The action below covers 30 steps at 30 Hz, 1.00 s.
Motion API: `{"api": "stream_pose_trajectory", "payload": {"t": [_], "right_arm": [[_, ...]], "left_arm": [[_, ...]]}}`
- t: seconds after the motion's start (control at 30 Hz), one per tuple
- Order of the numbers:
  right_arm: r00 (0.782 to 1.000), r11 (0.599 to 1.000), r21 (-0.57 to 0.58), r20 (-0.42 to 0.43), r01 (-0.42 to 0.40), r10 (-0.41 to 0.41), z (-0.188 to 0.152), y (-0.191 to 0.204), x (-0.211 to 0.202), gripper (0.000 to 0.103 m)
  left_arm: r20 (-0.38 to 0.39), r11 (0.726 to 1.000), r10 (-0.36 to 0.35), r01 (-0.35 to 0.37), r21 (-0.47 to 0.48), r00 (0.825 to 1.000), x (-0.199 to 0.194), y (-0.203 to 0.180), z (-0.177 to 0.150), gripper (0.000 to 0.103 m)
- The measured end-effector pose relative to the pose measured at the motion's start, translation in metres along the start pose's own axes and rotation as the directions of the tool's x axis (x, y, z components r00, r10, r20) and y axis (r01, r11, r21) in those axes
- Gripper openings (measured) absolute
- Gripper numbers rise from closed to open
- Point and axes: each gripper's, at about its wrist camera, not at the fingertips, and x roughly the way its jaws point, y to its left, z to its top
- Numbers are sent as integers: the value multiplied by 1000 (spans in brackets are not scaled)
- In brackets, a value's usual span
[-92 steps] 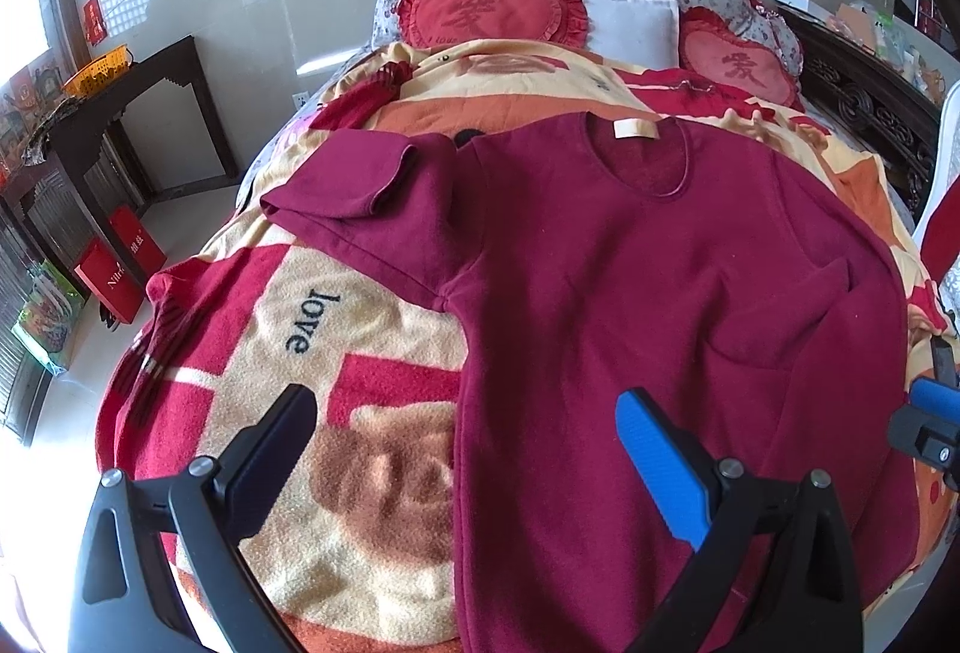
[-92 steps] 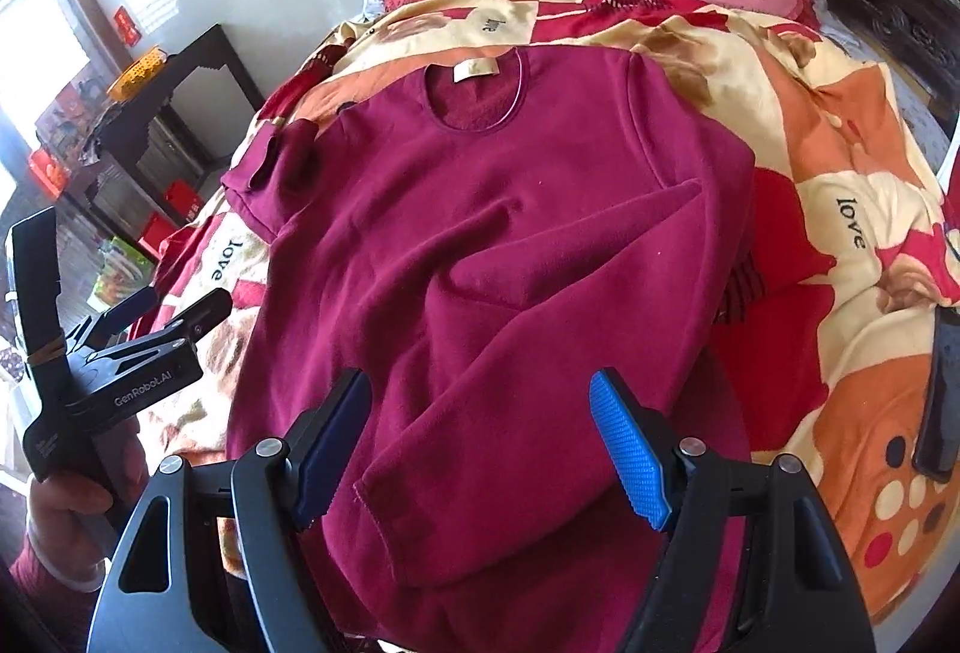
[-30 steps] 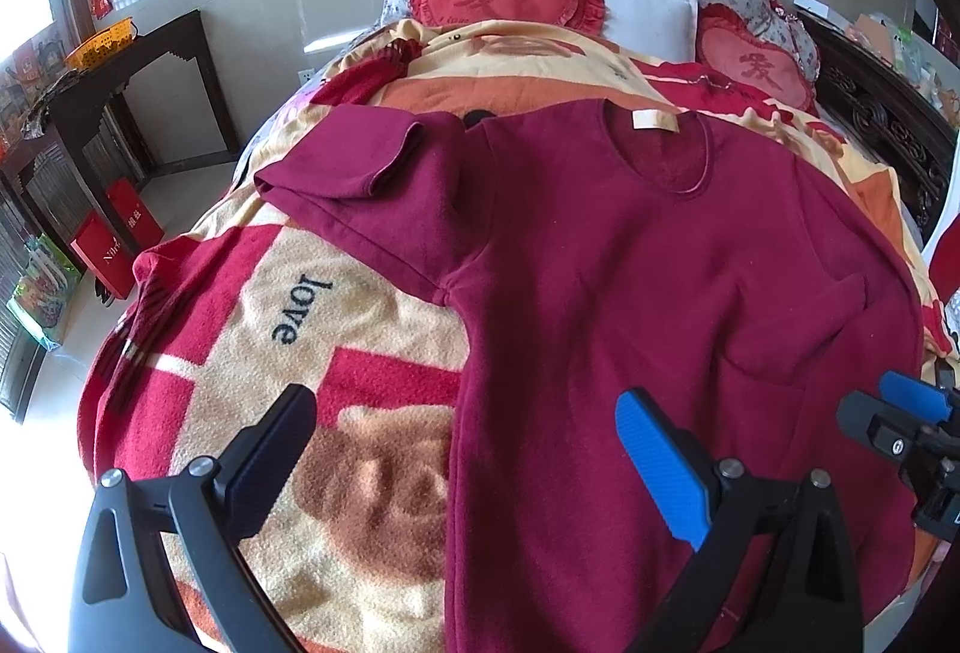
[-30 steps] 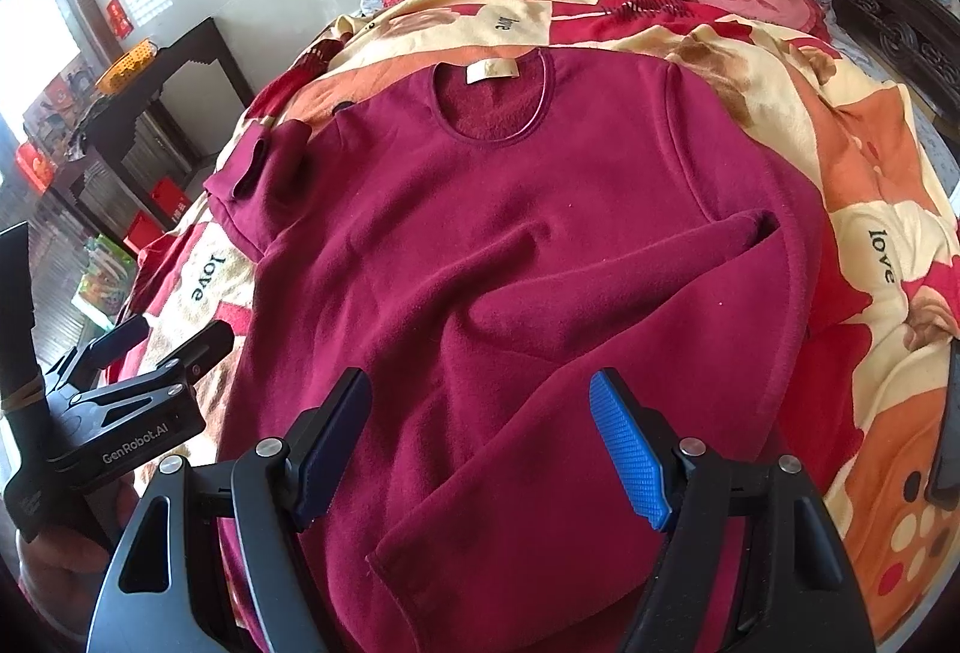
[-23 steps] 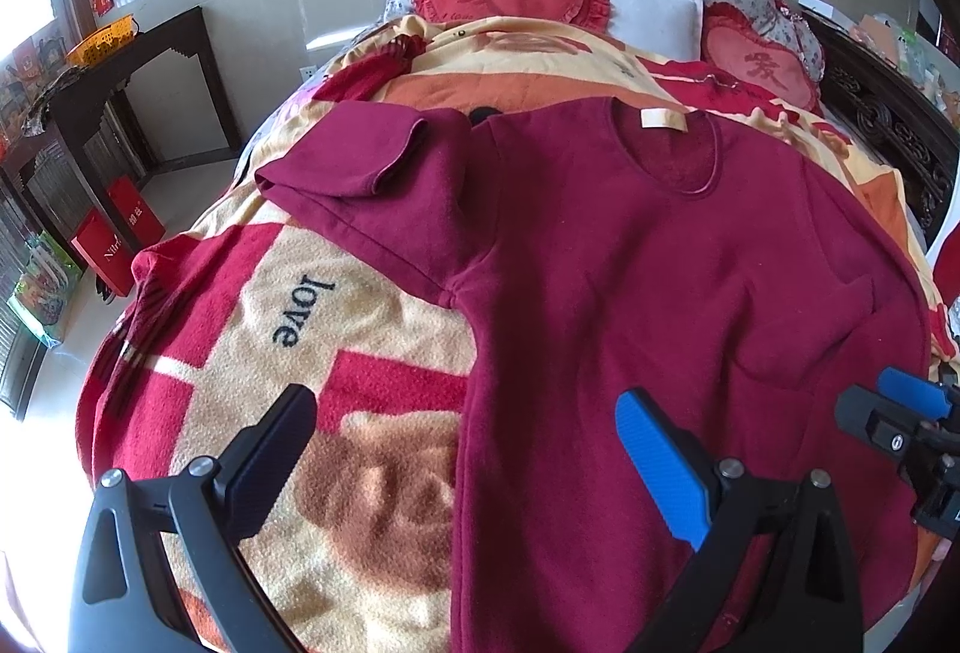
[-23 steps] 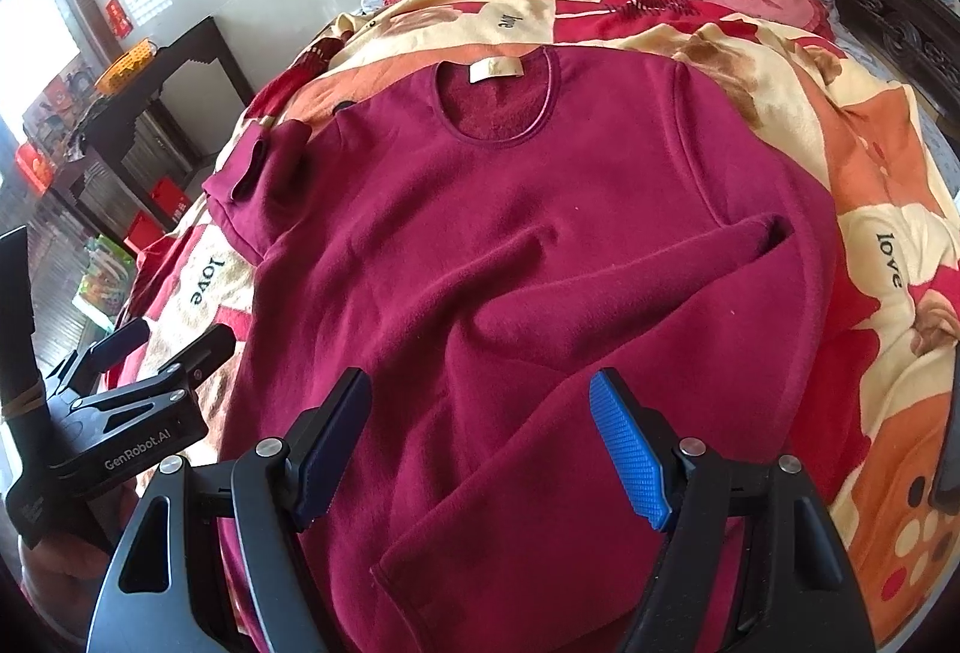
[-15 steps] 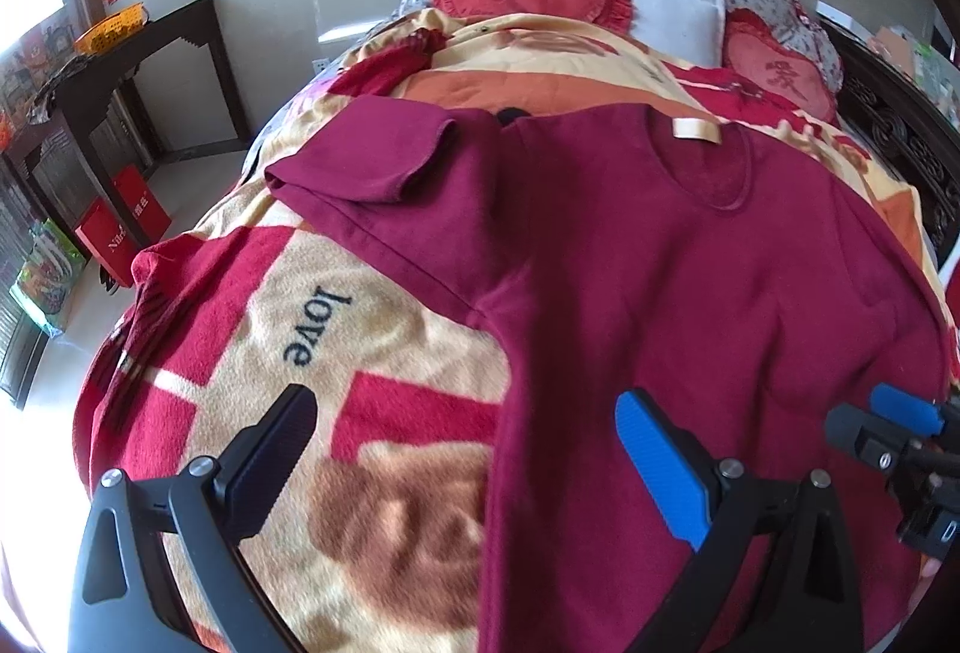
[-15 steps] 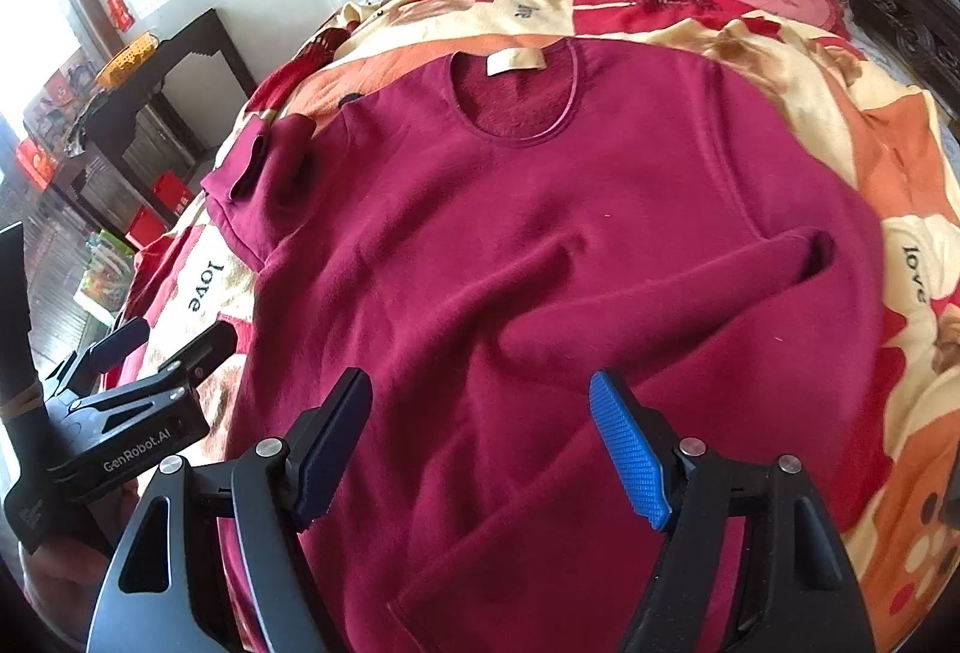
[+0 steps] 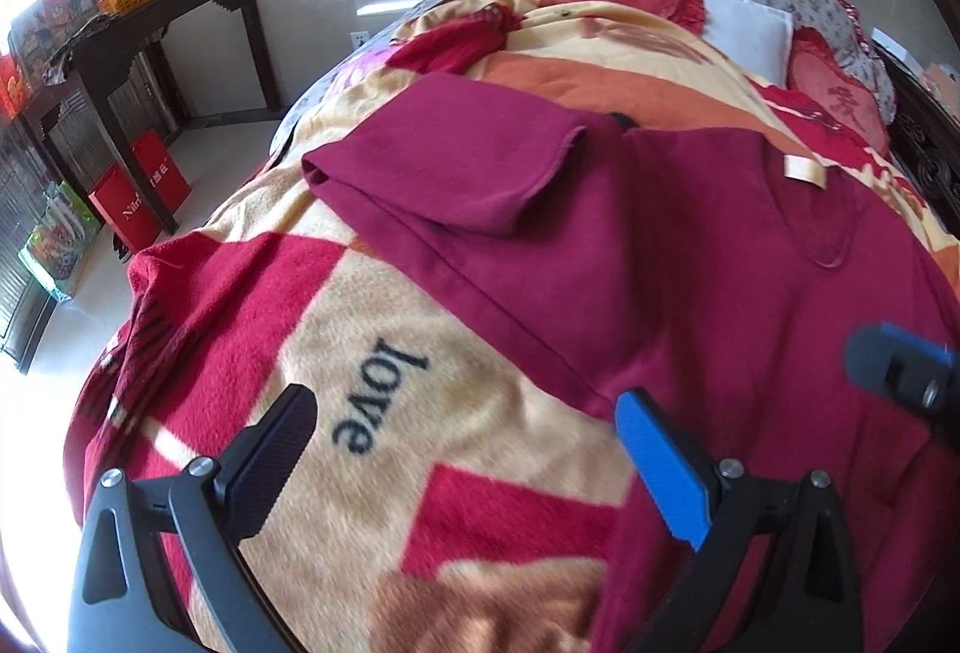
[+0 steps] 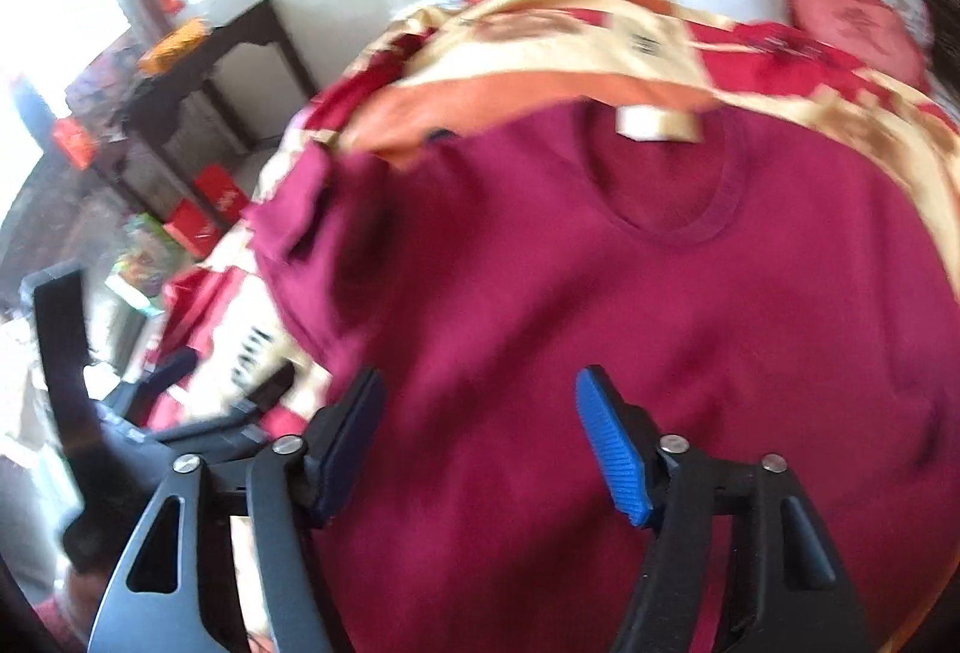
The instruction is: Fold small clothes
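While the sweater [image 9: 690, 257] lies flat on the bed's blanket [image 9: 372, 353], its left sleeve [image 9: 456, 173] folded back, the left tool [image 9: 468, 449] hangs wide over the sweater's edge, empty. The right tool [image 10: 480, 437], just been narrowing, hovers over the chest, gripping nothing.

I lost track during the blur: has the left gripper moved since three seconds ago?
Yes. The left gripper has shifted away from the sweater's body toward its folded sleeve: its open jaws now frame the blanket's "love" print, which earlier lay well ahead of them.
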Motion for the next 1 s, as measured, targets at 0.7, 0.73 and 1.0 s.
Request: {"api": "stream_pose_trajectory", "payload": {"t": [0.7, 0.73, 1.0], "right_arm": [[961, 971, -26, -151, -239, 233, 83, 87, 131, 28], [961, 971, -21, -154, -237, 231, 84, 87, 135, 28], [967, 968, 20, -24, -252, 252, 91, 83, 122, 0]], "left_arm": [[-44, 996, 4, -8, -86, 999, 41, 28, 6, 102], [-43, 996, 5, -8, -86, 999, 41, 28, 6, 102], [-38, 997, 25, -27, -75, 999, 42, 25, 6, 102]]}}
